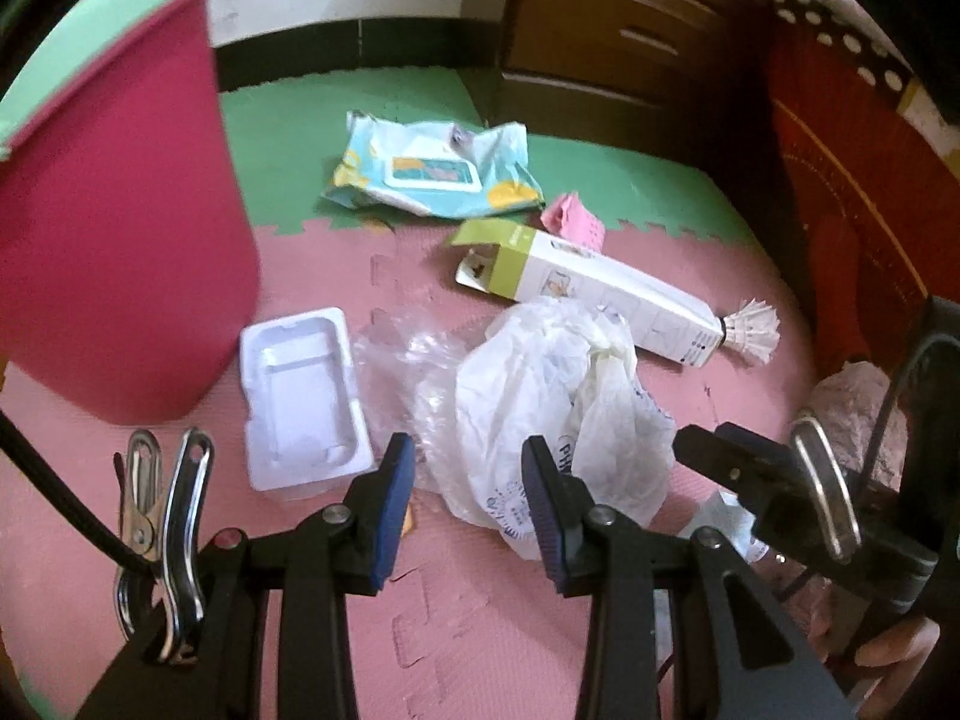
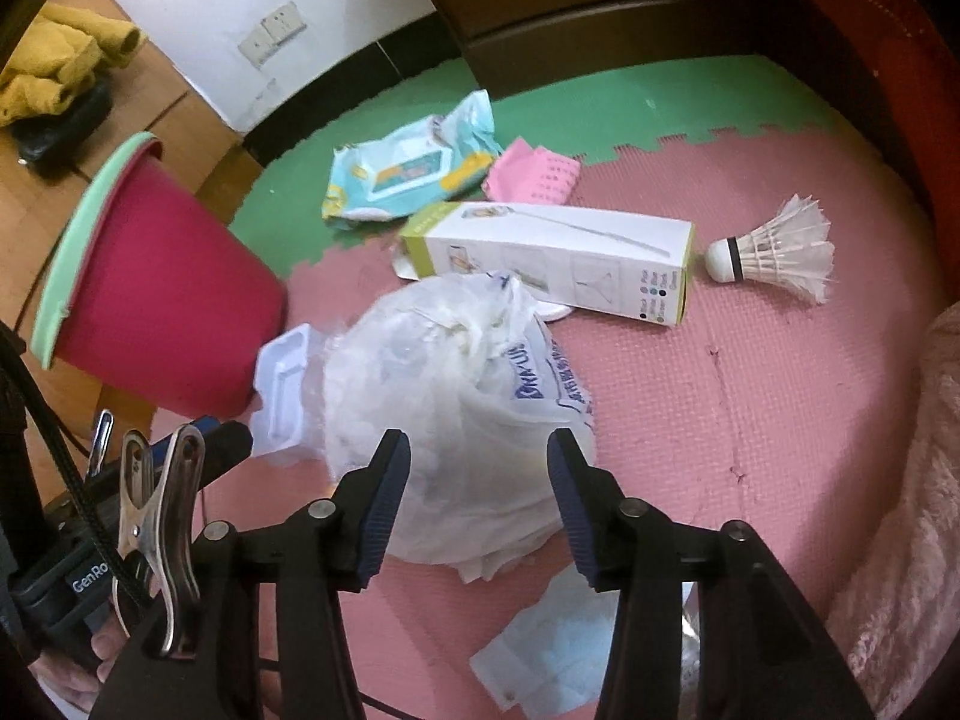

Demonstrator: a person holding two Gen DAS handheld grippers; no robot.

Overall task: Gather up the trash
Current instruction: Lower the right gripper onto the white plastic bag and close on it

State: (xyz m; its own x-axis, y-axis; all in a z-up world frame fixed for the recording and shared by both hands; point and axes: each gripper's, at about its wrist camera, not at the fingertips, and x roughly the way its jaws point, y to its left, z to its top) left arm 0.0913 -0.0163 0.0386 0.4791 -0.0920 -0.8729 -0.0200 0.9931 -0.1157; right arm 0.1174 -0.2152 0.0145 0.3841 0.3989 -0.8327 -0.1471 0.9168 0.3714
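A crumpled white plastic bag [image 1: 558,408] [image 2: 456,396] lies on the pink foam mat [image 1: 480,630]. My left gripper [image 1: 468,474] hangs open just over the bag's near left edge, its pads not touching it. My right gripper [image 2: 478,450] is open too, with the bag showing in the gap between its blue pads [image 2: 384,510]. Each gripper shows in the other's view: the right gripper [image 1: 708,441], the left gripper [image 2: 222,429]. A red bin [image 1: 120,240] [image 2: 162,300] with a green rim stands left of the bag. A white plastic tray [image 1: 306,396] [image 2: 282,384] lies beside it.
Farther off lie a wet-wipes pack [image 1: 432,171], a pink item [image 1: 573,222], a white and green box [image 1: 600,288] and a shuttlecock [image 2: 774,252]. White paper [image 2: 552,648] lies near me. A wooden drawer cabinet [image 1: 600,30] stands behind, and a pink fluffy blanket [image 2: 900,510] lies on the right.
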